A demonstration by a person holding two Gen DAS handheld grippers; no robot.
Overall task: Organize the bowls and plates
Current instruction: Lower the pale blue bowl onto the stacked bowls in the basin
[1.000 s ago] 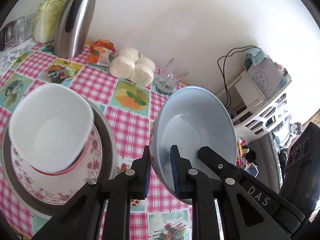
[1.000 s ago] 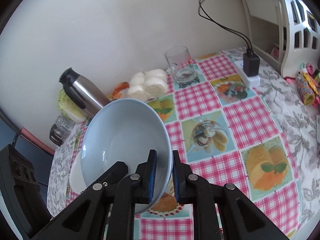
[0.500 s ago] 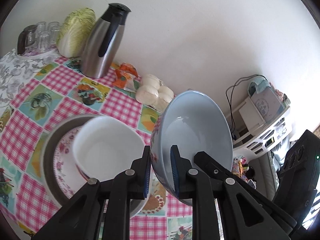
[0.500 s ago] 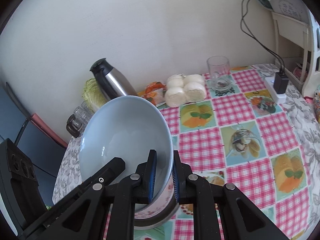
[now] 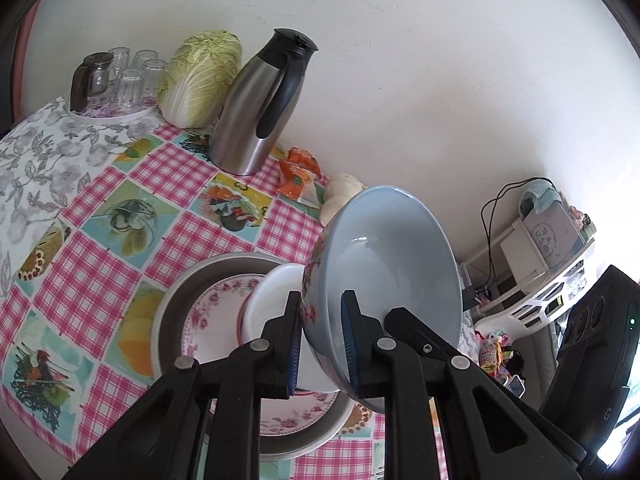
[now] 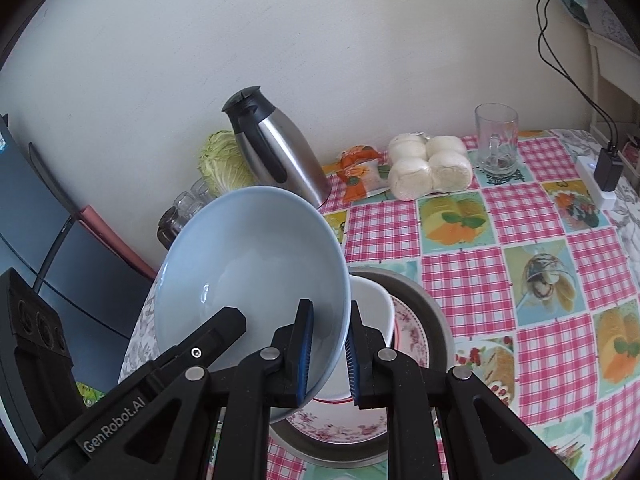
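Note:
Both grippers hold one pale blue bowl (image 5: 384, 268) by opposite sides of its rim, tilted, above a stack of dishes. My left gripper (image 5: 320, 340) is shut on the rim. My right gripper (image 6: 328, 354) is shut on the same bowl (image 6: 248, 272). Below it a white bowl (image 5: 272, 300) sits on a pink floral plate (image 5: 212, 312) in a grey plate (image 5: 172, 304). The stack also shows in the right wrist view: the white bowl (image 6: 372, 308), the floral plate (image 6: 412, 332), the grey plate (image 6: 436, 320).
A steel thermos jug (image 5: 260, 108), a cabbage (image 5: 200, 76) and a tray of glasses (image 5: 116, 80) stand along the wall. A snack packet (image 6: 360, 172), white buns (image 6: 428, 168), a glass mug (image 6: 496, 140) and a power strip (image 6: 596, 184) lie at the back right.
Both grippers carried the blue bowl left, over the stacked dishes. The white bowl now lies mostly behind and under the blue bowl.

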